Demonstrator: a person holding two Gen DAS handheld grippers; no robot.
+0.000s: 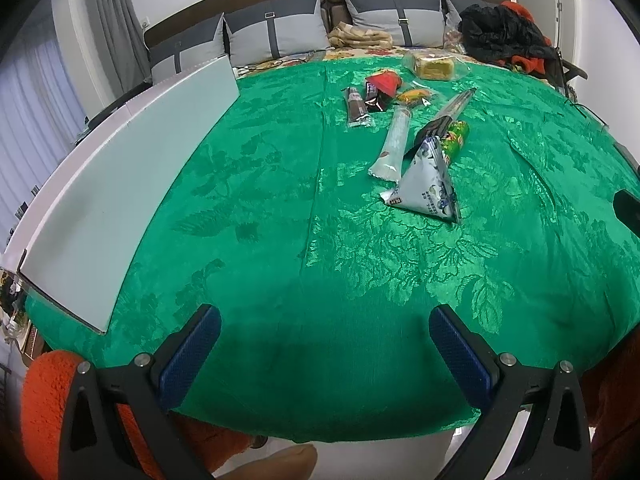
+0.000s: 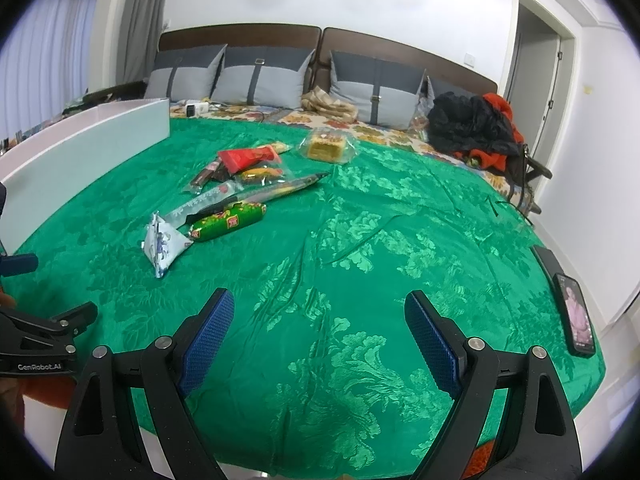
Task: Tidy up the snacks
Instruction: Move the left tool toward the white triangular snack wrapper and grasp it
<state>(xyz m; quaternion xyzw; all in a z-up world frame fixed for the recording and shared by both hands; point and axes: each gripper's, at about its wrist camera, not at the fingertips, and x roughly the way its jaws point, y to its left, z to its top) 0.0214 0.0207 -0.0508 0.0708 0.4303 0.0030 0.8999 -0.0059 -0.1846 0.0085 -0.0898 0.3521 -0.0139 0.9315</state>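
Several snacks lie in a loose pile on the green cloth [image 1: 280, 240]: a pale blue triangular pack [image 1: 430, 184] [image 2: 164, 244], a long pale wrapper [image 1: 394, 142], a green sausage pack [image 2: 228, 222], a red pack [image 1: 384, 82] [image 2: 246, 158], dark bars [image 1: 357, 107] and a clear-wrapped cake [image 2: 326, 146]. A white box [image 1: 120, 184] [image 2: 88, 140] stands at the left. My left gripper [image 1: 324, 320] is open and empty near the front edge. My right gripper [image 2: 320, 308] is open and empty, right of the pile.
A phone [image 2: 576, 316] lies at the cloth's right edge. Grey pillows [image 2: 260, 80] and a black and orange clothes heap [image 2: 476, 124] sit at the far end. The left gripper's body [image 2: 40, 344] shows at the lower left of the right wrist view.
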